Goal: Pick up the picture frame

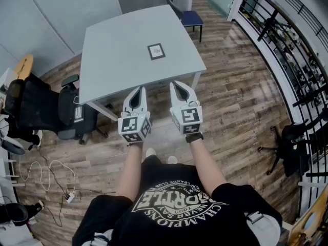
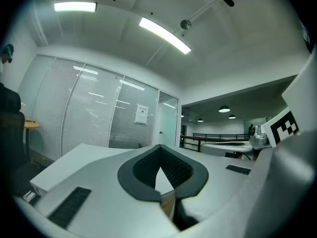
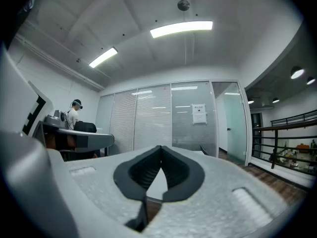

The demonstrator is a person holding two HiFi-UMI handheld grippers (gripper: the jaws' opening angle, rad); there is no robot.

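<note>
A wooden floor (image 1: 241,106) runs under everything, and on it stands the pale grey table (image 1: 115,45), the largest thing in the room and the mark for all the rest. To the left of the table, near its front corner, sits a black office chair (image 1: 43,109); behind the table's far right corner stands a blue chair (image 1: 191,18); well to the right of the table a dark railing (image 1: 302,60) follows the floor's edge. At the table's near edge the person holds both tools side by side and level, pointing toward the tabletop. The left gripper (image 1: 138,90) has its jaws pressed fully together, with nothing between the dark pads; its own view shows only the tabletop beyond the tips. The right gripper (image 1: 178,85), just beside it, is likewise closed tight and empty. The picture frame (image 1: 156,51) lies flat near the middle of the table, a small dark-bordered square, well apart from both sets of tips and untouched.
</note>
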